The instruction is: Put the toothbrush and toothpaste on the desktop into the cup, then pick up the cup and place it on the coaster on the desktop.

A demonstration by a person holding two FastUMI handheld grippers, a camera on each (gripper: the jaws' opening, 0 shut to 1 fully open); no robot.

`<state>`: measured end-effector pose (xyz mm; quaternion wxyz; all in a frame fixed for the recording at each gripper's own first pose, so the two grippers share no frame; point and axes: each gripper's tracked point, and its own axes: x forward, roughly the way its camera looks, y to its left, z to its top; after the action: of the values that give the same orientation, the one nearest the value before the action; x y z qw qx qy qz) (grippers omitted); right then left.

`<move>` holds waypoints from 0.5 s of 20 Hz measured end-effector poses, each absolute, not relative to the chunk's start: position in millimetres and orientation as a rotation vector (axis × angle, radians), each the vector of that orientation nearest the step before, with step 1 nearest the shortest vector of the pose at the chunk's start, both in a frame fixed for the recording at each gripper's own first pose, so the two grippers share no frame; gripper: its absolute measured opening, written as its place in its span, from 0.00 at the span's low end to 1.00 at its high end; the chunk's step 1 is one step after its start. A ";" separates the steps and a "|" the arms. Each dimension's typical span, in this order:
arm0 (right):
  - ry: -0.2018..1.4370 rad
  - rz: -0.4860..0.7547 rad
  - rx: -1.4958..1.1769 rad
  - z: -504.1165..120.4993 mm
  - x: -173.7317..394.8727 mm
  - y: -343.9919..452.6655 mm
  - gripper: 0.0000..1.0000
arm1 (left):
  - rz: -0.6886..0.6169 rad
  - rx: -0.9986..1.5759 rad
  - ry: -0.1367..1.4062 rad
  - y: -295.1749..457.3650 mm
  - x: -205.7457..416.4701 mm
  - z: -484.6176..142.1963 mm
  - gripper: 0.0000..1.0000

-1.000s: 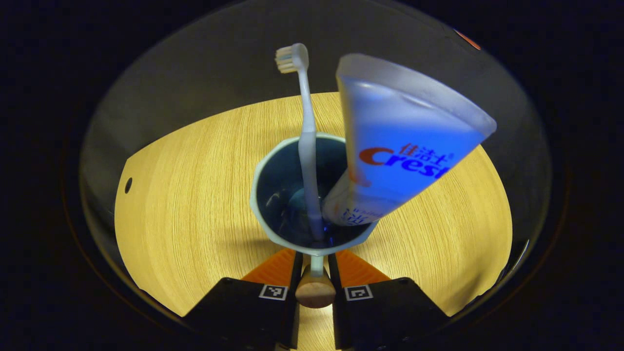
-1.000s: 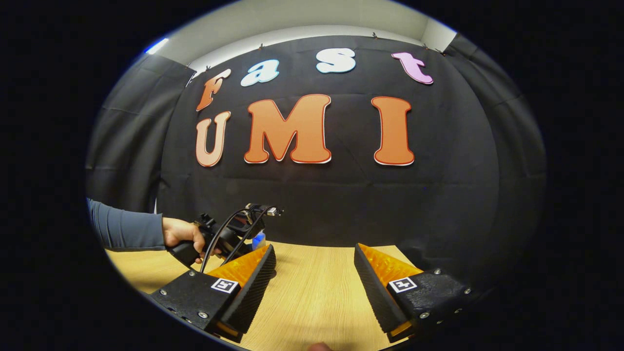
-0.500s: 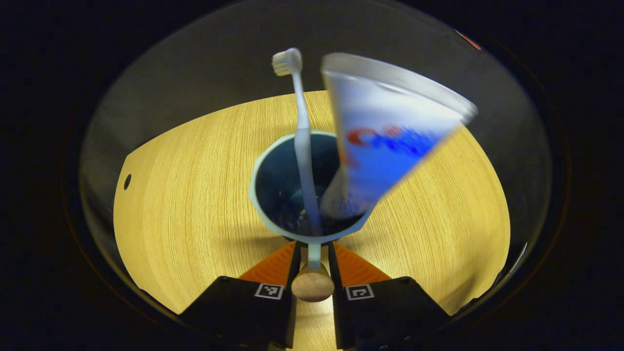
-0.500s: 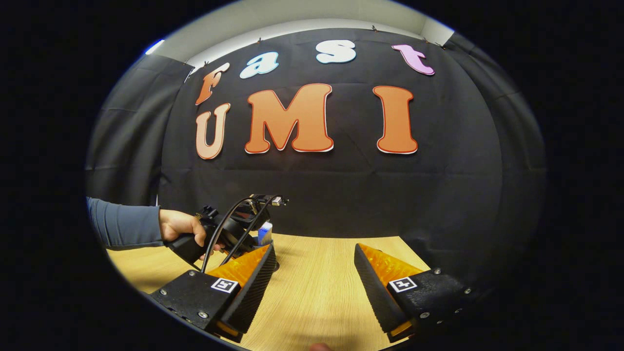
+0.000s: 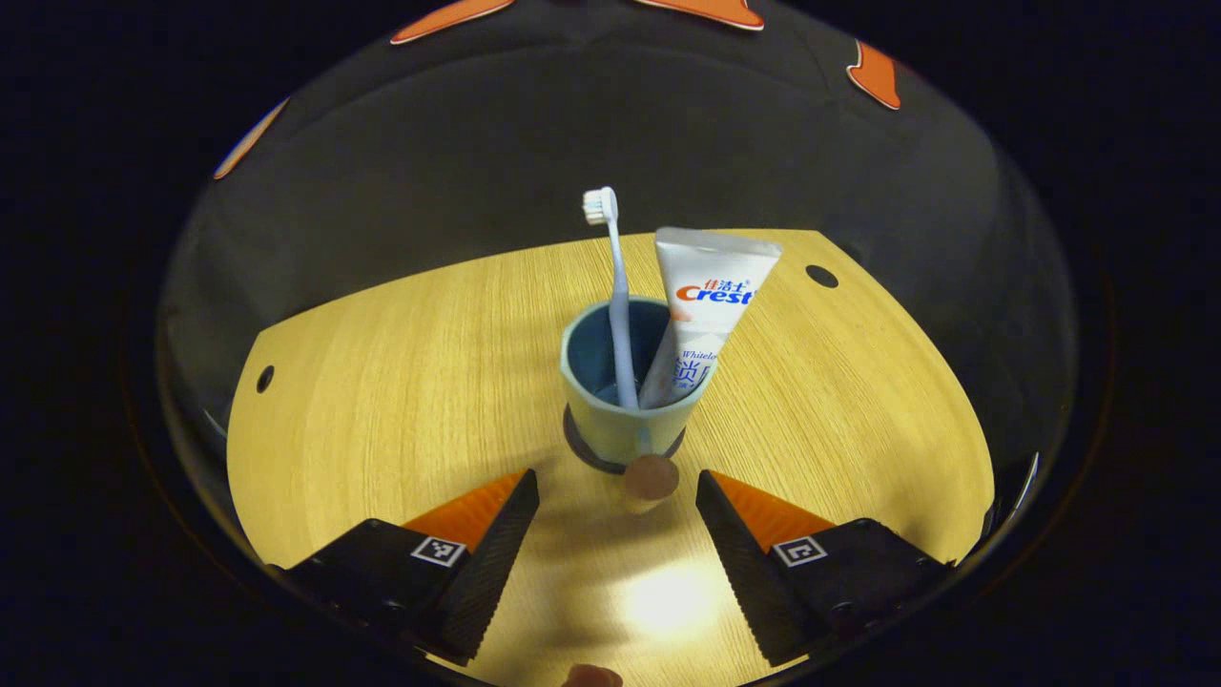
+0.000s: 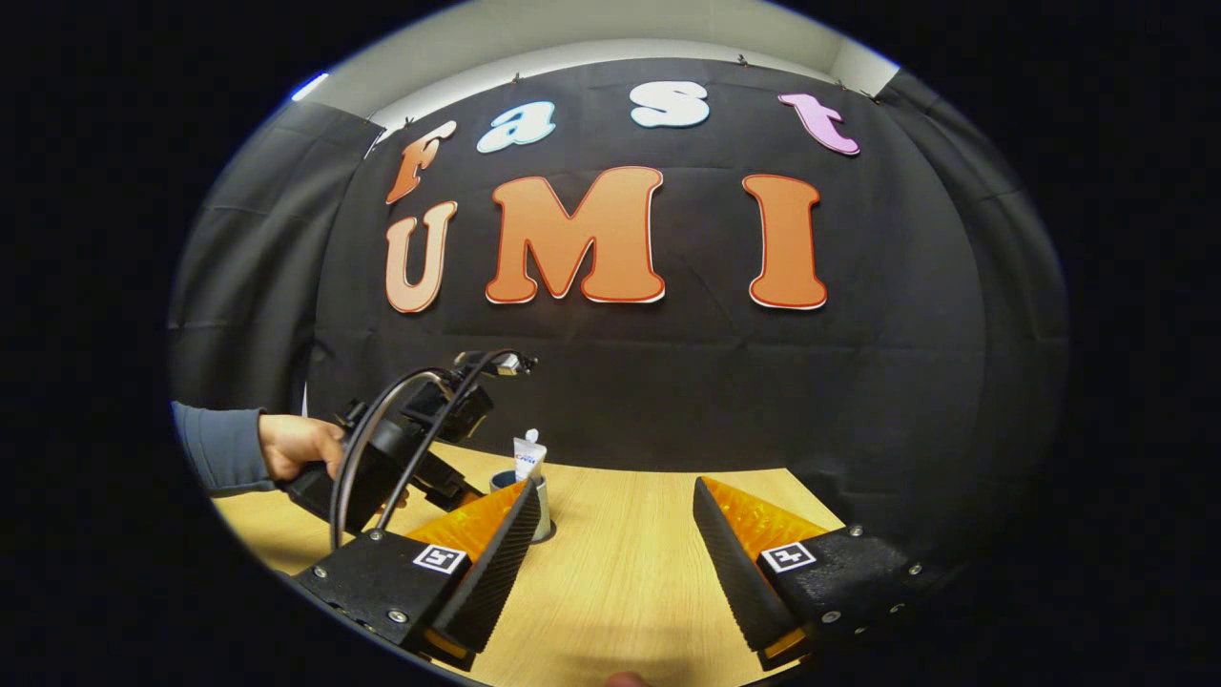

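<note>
Cup on coaster, both grippers apart and empty.

Seen in the left gripper view: cup [image 5: 620, 401] upright on the dark coaster [image 5: 584, 450] on the desk [image 5: 382, 382], just ahead of the left gripper [image 5: 617, 534], clear of both fingers, with the handle knob [image 5: 651, 476] facing the wide gap. Held in the cup: toothbrush [image 5: 615, 296], bristles up, and toothpaste [image 5: 701, 315], cap end down, leaning right. Seen in the right gripper view: right gripper [image 6: 615, 553] spread wide, gripping nothing, low over the desk; cup ahead-left, partly behind its left finger.
</note>
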<state>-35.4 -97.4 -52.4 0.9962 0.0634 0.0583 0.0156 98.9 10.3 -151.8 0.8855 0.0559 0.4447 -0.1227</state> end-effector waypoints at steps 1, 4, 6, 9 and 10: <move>0.111 0.035 0.129 -48.8 -33.5 -91.8 0.96 | -0.249 0.132 0.892 14.4 98.9 -144.3 1.00; 0.080 0.043 0.121 -36.8 -27.5 -75.9 0.96 | -0.229 0.160 0.770 33.6 95.2 -118.5 1.00; 0.053 0.049 0.113 -27.8 -23.7 -66.9 0.96 | -0.205 0.166 0.689 49.3 87.6 -93.7 0.93; 0.008 0.055 0.113 -12.3 -18.6 -53.8 0.96 | -0.146 0.194 0.578 76.7 81.5 -66.9 0.99; -0.005 0.056 0.114 -7.6 -17.7 -50.1 0.96 | -0.132 0.199 0.543 85.6 77.8 -59.5 0.99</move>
<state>-17.7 -50.1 -7.6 0.9980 0.0570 -0.0026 0.0280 77.8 85.6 -59.5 0.9564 0.0980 0.2674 -0.0651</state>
